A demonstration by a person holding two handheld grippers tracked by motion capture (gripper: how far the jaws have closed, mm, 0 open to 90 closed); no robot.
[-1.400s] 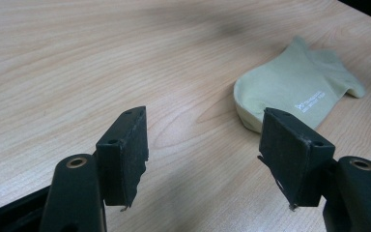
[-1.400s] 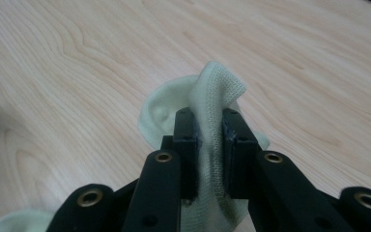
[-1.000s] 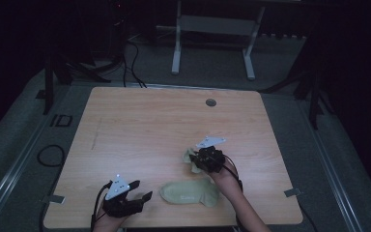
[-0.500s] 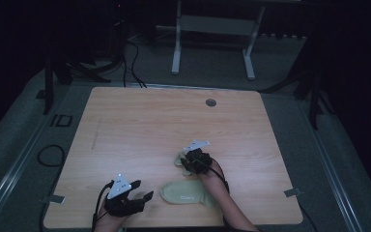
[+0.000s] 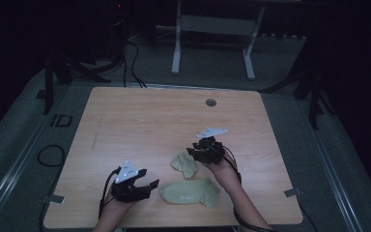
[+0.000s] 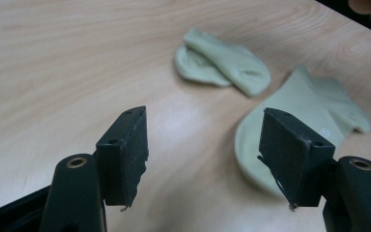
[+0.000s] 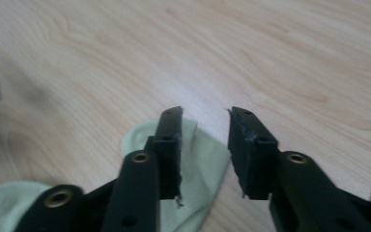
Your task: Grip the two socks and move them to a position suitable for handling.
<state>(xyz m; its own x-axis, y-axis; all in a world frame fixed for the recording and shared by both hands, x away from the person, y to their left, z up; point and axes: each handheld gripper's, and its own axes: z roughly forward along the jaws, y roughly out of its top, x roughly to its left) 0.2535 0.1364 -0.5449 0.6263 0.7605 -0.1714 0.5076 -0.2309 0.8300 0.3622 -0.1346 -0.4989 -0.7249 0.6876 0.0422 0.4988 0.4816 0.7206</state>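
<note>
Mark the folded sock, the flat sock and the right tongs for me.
folded sock [image 5: 184, 163], high view, middle of the fold
flat sock [image 5: 191, 191], high view, middle of the foot
right tongs [image 7: 204, 147], right gripper view, gap between the tips

The high view looks forward and down over the whole table [image 5: 140, 116] from far off. The left gripper view sits low and close to the tabletop, facing both socks [image 6: 232, 65]. The right gripper view looks steeply down, close above the folded sock [image 7: 203, 159], which all three views share.

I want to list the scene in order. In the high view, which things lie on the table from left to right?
left gripper → flat sock → right gripper; the folded sock overlaps the flat one sideways, so I leave it out.
</note>
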